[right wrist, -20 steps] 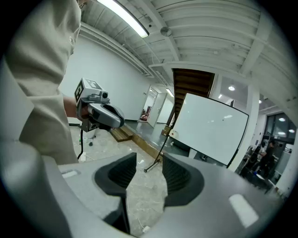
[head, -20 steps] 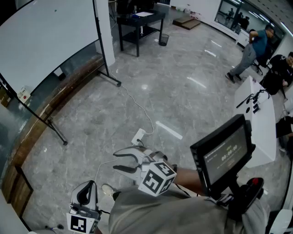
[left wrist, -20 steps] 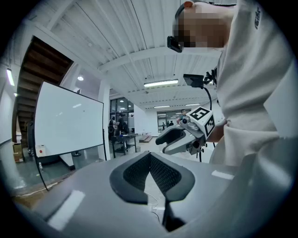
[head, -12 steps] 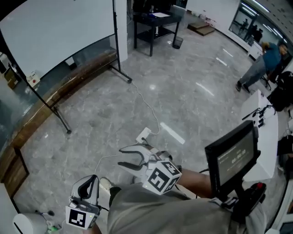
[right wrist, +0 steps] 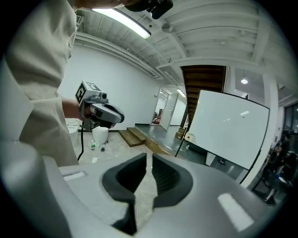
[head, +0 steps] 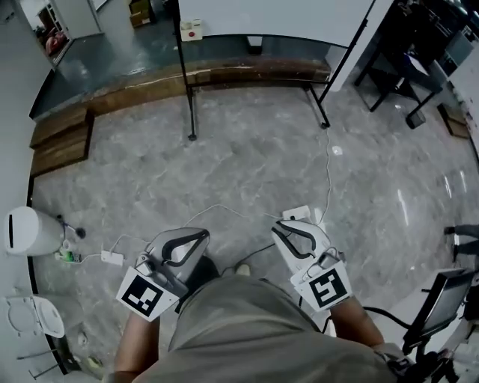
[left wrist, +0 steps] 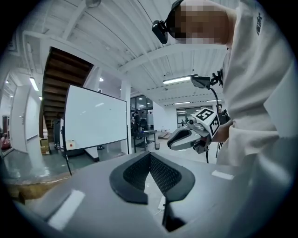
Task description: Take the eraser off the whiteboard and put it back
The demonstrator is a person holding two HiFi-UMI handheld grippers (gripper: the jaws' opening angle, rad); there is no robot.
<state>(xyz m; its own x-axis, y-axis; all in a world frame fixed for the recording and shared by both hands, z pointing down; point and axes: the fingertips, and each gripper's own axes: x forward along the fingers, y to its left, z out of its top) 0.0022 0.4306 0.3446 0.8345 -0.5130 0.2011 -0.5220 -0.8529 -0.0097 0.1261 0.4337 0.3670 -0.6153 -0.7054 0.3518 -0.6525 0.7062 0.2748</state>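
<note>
Grey marble floor [head: 247, 164] is stretching between the person and the whiteboard [head: 277, 15], where what looks like the eraser [head: 191, 30], a small white-and-red block, is sitting at the lower left corner. Both tools are being held at waist height, pointing forward and slightly down: the left gripper [head: 183, 241] is pinching its jaws together on nothing, and the right gripper [head: 293, 233] is showing a narrow, empty gap

View swung to face the whiteboard [head: 277, 15]; left gripper [head: 187, 243] and right gripper [head: 289, 233] now side by side
</note>
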